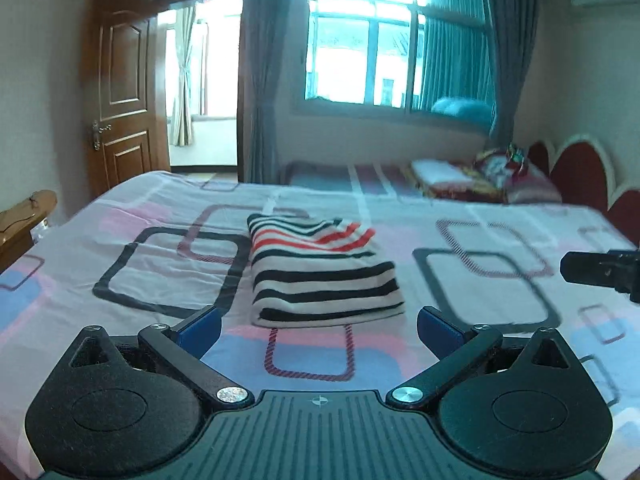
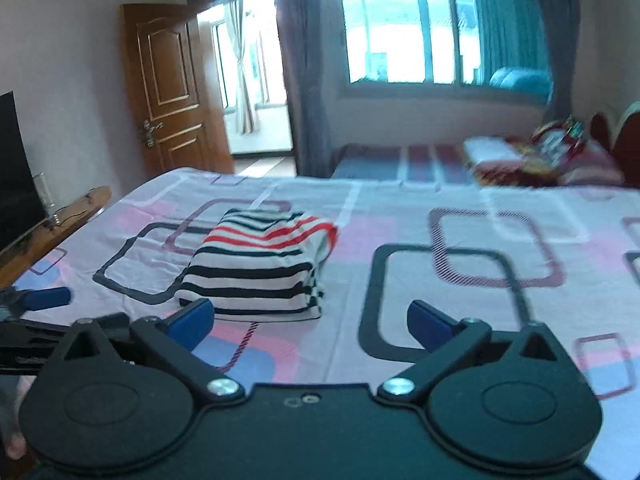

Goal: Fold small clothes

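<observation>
While both claws gape wide and empty, the folded striped garment point(image 1: 324, 272) lies just ahead — nearer the left claw point(image 1: 318, 326) than the right claw point(image 2: 310, 322).

both wrist views sit low over the near edge of the bed point(image 1: 120, 216), facing the far window point(image 1: 360, 60) — the left one looks straight at the folded striped garment point(image 1: 320, 272), the right one from further right; both share door point(image 2: 172, 88), garment, bedspread.
</observation>
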